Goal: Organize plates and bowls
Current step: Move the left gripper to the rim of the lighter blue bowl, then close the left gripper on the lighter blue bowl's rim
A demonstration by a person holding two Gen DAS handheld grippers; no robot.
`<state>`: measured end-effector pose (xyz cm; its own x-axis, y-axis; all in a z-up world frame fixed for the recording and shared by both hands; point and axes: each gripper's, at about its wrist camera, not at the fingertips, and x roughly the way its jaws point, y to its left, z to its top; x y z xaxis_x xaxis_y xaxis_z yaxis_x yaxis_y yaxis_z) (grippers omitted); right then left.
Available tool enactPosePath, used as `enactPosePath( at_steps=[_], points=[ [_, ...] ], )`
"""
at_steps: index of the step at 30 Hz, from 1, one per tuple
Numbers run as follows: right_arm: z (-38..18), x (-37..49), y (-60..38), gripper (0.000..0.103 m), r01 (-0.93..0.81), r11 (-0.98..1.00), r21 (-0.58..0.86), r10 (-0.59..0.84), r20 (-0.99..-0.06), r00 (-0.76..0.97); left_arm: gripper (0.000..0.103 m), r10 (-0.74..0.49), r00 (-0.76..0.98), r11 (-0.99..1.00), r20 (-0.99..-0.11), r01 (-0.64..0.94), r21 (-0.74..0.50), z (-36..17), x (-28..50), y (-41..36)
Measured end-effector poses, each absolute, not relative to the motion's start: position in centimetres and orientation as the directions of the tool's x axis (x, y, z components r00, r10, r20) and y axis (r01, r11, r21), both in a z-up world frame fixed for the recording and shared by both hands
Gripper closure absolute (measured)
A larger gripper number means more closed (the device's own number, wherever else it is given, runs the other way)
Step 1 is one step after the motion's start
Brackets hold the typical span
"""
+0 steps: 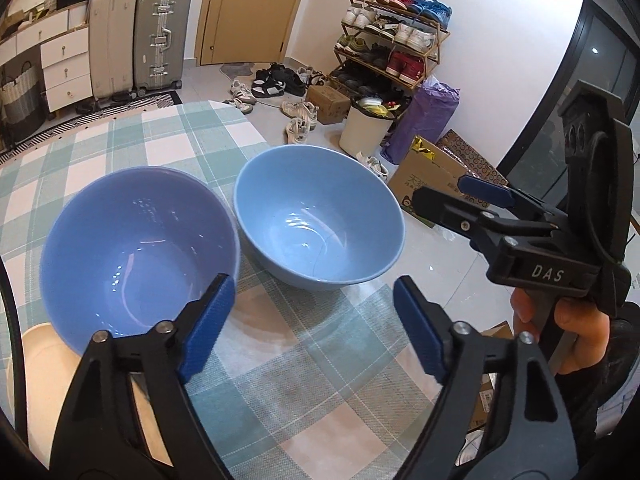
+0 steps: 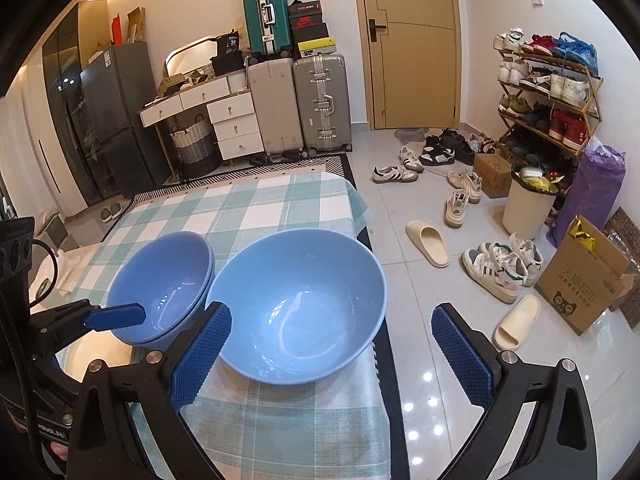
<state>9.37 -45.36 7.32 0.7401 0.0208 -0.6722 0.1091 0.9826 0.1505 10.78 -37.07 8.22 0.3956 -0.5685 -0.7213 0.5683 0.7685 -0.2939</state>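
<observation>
both hand-held grippers, left (image 1: 312, 324) and right (image 2: 332, 350), gape released; bowls (image 2: 296, 304) sit side by side on the tabletop (image 1: 320, 392), ready for nesting.

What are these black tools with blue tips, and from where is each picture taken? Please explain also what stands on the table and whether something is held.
A person holds a hand-worked clamp in each hand; each carries a camera looking along its fingers. One picture is from the left gripper, the other from the right gripper. Both are open and hold nothing. On the checked tablecloth stand a light blue bowl and, left of it, darker blue bowls; the right view shows two nested there. A cream plate lies partly under them. A hand grips the right tool.
</observation>
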Motion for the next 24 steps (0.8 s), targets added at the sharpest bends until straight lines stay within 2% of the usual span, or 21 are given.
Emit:
enactPosePath(
  at_steps=[4,7,11,16,24],
  points=[
    [6.8,9.8,-46.4,0.001,0.131,0.974,0.185,0.031,-0.682,0.731,0.038,-0.57,0.378,0.767,-0.73,0.563,-0.307,7.7,11.0,-38.0],
    [6.4,10.1,-47.1,0.001,0.138,0.969,0.206,0.042,-0.686,0.726,0.04,-0.567,0.373,0.771,-0.734,0.554,-0.313,7.4,11.4,-38.6],
    [5.8,10.5,-47.5,0.004,0.14,0.968,0.207,0.045,-0.695,0.718,0.043,-0.551,0.37,0.781,-0.748,0.545,-0.306,6.8,11.9,-39.4],
    [4.6,11.3,-48.1,0.013,0.145,0.968,0.203,0.046,-0.717,0.696,0.043,-0.54,0.364,0.788,-0.759,0.535,-0.304,6.1,12.4,-40.0],
    [3.2,12.6,-48.4,0.022,0.142,0.972,0.189,0.045,-0.737,0.674,0.043,-0.516,0.359,0.809,-0.777,0.503,-0.304,4.6,13.5,-40.3]
  ],
)
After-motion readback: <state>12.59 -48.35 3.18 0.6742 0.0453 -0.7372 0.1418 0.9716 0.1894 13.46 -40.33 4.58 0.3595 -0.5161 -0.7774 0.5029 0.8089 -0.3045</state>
